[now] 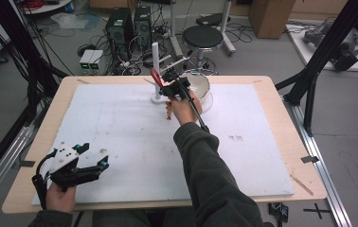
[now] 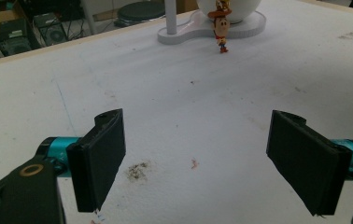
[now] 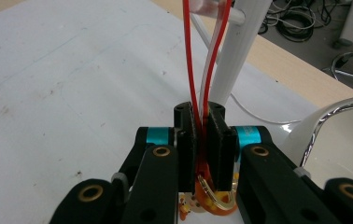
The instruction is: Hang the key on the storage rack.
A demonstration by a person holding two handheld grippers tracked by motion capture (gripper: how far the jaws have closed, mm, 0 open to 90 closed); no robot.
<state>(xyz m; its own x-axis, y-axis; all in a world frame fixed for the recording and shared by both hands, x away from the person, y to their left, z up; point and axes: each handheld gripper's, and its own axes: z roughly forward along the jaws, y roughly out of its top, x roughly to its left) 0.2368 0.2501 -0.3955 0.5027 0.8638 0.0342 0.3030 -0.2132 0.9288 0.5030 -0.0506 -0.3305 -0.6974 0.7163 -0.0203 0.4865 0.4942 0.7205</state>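
Note:
A small cowboy figure dangles from a red loop strap with a gold clasp. My right gripper is shut on that strap, held at the far middle of the table. The loop rises beside the post of a white stand, close to its thin side peg. Whether the loop is around the peg I cannot tell. My left gripper rests open near the table's front left corner, nothing between its pads.
A white bowl sits on the stand's flat base, just right of the post. The table carries a white foam sheet with faint stains. A stool and computers stand on the floor beyond the far edge.

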